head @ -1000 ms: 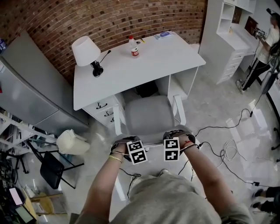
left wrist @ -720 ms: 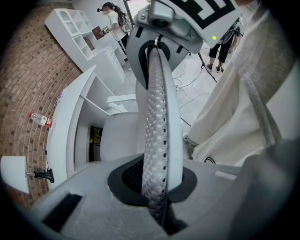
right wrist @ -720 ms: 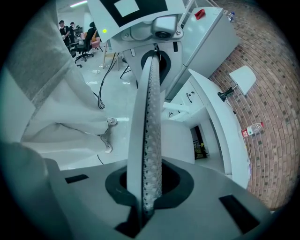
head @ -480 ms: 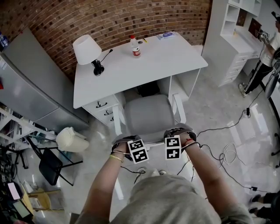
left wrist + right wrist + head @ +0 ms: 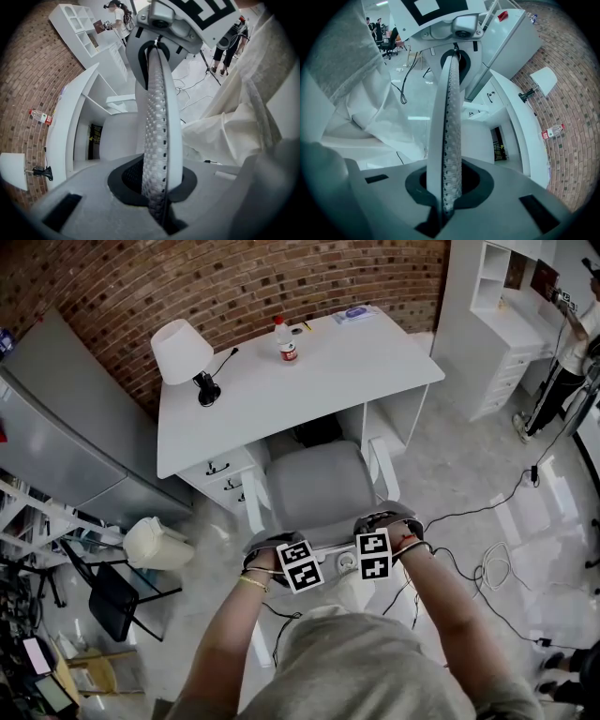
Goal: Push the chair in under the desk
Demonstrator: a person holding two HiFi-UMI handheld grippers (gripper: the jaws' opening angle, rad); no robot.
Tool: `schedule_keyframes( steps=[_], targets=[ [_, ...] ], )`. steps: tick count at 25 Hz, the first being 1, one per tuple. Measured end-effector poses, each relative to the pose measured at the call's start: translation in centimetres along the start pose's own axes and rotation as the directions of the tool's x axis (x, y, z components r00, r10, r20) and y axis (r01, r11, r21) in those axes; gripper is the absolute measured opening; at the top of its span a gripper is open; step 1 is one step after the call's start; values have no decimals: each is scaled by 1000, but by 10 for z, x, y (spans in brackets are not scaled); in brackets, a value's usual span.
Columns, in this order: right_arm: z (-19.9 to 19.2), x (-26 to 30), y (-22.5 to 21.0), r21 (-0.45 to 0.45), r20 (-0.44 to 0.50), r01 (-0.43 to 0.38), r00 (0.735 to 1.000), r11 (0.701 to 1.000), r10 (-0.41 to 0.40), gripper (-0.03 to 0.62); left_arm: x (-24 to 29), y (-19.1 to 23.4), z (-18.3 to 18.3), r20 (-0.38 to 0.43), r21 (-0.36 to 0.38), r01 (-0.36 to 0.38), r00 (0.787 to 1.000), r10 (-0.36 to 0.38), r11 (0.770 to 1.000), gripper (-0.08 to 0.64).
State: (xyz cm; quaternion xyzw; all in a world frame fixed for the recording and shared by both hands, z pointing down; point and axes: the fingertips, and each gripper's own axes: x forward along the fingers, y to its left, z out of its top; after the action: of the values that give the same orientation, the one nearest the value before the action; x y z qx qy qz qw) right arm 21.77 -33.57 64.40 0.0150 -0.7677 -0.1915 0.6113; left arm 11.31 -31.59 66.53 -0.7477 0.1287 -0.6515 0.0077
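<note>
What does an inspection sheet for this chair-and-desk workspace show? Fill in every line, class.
Surface: white desk against red brick wall
Job's things: grey-seated white-armed chair, seat mostly outside desk
Clutter: white-shaded lamp, clear red-labelled plastic bottle on desk
Grippers: left gripper and right gripper both shut on chair's mesh backrest rim
Cables: black cables on floor, right side
Surroundings: grey cabinet, white shelf unit, black folding chair

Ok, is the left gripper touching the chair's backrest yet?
Touching. The left gripper view shows the left gripper clamped on the backrest: its perforated top edge runs up between the closed jaws, no gap showing.
</note>
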Motion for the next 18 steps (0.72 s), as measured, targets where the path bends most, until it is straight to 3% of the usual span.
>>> schedule_keyframes(
  steps=[18],
  targets=[
    [-16, 7, -22, -23, -8, 11, 1000, 1000, -11, 18, 6, 18, 13, 1, -17, 4, 1000, -4, 1000, 32]
  ],
)
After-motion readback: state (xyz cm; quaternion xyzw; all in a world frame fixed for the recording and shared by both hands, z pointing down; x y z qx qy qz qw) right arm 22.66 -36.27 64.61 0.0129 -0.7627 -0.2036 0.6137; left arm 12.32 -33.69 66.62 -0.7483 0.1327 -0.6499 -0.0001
